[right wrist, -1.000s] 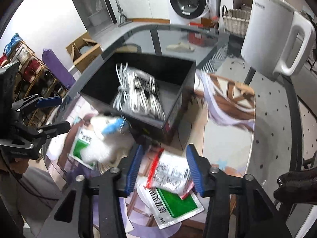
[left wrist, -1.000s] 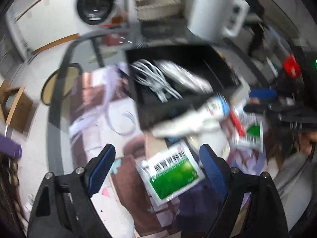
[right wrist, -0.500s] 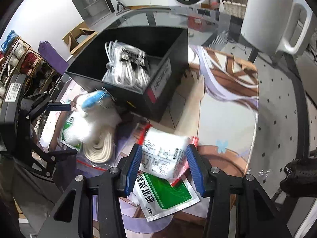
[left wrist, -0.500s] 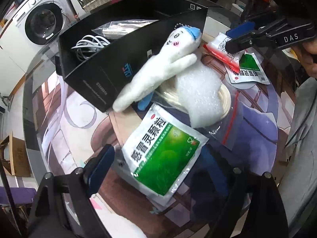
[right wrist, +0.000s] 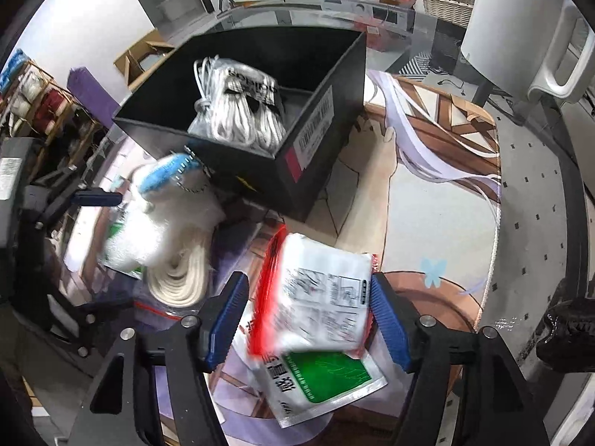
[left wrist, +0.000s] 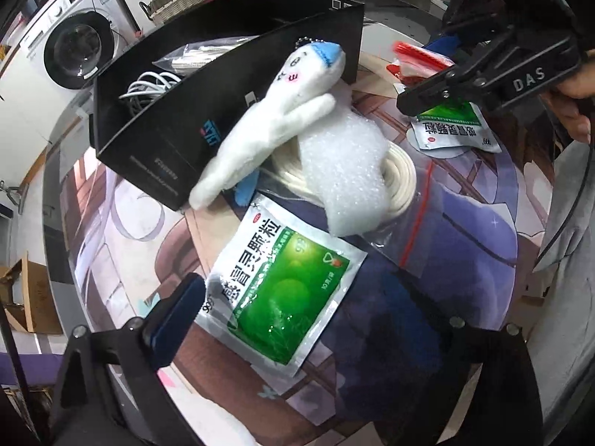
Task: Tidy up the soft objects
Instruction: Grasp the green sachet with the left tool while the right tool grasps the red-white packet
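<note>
A black open box [left wrist: 186,119] [right wrist: 290,85] holds white bagged cables [right wrist: 238,111]. A white plush toy with a blue cap [left wrist: 267,111] [right wrist: 160,182] leans against the box, beside bubble wrap [left wrist: 346,171] and a coiled white rope in a bag [right wrist: 178,278]. A green medicine sachet [left wrist: 279,290] lies between the fingers of my open left gripper [left wrist: 297,319]. My right gripper [right wrist: 308,319] is open around a white red-edged packet [right wrist: 319,304], above a second green sachet [right wrist: 327,383] [left wrist: 453,130].
A white kettle [right wrist: 520,26] stands at the far right of the printed mat [right wrist: 438,215] on the glass table. A washing machine [left wrist: 74,41], a wicker basket [right wrist: 446,0] and cardboard boxes [right wrist: 145,55] are beyond the table.
The left gripper has swung round and come low over the green sachet. The right gripper has come closer to the white red-edged packet, which now fills the gap between its fingers.
</note>
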`<action>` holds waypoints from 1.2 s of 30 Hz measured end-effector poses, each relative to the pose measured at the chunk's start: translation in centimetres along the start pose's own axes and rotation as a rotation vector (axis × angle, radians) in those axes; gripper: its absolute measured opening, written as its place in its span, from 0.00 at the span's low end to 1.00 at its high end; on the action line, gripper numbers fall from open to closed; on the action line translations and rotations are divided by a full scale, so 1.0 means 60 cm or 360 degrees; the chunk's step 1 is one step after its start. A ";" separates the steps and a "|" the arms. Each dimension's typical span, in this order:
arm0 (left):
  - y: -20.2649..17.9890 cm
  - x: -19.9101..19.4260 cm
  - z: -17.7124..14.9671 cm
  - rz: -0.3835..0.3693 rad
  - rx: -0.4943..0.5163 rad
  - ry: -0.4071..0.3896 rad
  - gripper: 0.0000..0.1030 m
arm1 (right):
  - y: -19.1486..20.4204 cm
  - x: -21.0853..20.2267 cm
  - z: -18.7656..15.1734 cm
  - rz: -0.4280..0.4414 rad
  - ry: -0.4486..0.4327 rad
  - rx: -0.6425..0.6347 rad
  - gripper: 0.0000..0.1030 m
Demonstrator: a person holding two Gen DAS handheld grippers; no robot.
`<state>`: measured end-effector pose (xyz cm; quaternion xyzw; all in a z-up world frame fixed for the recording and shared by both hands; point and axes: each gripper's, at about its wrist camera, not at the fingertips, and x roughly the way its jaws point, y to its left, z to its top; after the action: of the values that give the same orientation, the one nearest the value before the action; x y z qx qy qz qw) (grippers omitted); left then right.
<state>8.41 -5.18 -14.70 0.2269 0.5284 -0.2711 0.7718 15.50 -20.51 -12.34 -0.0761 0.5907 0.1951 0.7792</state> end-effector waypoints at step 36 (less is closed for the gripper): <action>-0.022 -0.007 0.022 0.0164 0.0009 -0.0074 0.98 | 0.047 -0.007 -0.012 0.0133 0.0015 -0.0174 0.48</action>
<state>8.32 -6.93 -13.98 0.2496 0.4971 -0.2378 0.7963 13.65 -18.31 -11.86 -0.0948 0.5855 0.2591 0.7623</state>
